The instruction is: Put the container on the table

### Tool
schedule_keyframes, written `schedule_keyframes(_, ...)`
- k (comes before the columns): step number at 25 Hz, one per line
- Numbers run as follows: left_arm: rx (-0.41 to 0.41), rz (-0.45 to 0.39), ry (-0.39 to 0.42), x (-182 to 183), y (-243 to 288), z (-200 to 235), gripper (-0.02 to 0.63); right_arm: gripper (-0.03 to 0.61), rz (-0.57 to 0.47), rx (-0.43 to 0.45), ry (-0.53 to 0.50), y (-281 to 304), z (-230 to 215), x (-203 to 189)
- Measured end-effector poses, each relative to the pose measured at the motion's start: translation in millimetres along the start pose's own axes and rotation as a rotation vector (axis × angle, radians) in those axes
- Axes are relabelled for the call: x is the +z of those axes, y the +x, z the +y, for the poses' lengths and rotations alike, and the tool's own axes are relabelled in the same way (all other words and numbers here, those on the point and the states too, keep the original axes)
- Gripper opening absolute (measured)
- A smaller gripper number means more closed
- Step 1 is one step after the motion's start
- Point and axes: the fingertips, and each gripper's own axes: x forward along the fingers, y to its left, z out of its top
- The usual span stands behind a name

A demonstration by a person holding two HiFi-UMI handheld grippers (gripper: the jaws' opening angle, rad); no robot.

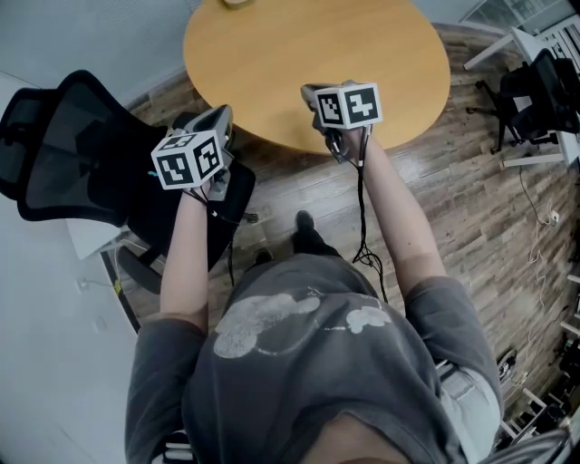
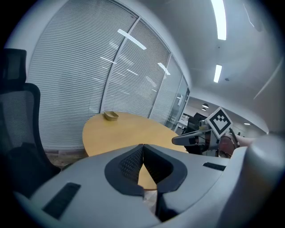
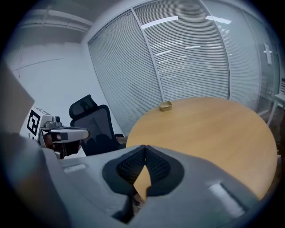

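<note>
A small tan container (image 2: pixel 111 116) (image 3: pixel 165 106) sits on the far side of the round wooden table (image 1: pixel 362 54); in the head view only its edge (image 1: pixel 237 3) shows at the top. My left gripper (image 2: pixel 143 145) is shut and empty, held over the black chair to the left of the table's near edge (image 1: pixel 217 122). My right gripper (image 3: pixel 144 147) is shut and empty too, hovering at the table's near rim (image 1: pixel 324 98). Each gripper view shows the other gripper off to its side.
A black mesh office chair (image 1: pixel 86 149) stands left of the table, under my left arm. Another dark chair (image 1: pixel 535 91) and white furniture legs stand at the right. The floor (image 1: pixel 471 227) is wood plank. Slatted blinds (image 3: pixel 196 58) line the glass wall behind the table.
</note>
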Motion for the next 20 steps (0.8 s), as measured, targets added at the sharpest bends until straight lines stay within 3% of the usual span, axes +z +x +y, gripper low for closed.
schedule_keyframes(20,-0.122,-0.023,0.013,-44.5,-104.6,-4.6,0.006,-0.002,-0.033,-0.04,0.003,-53.0,112.3,-68.1)
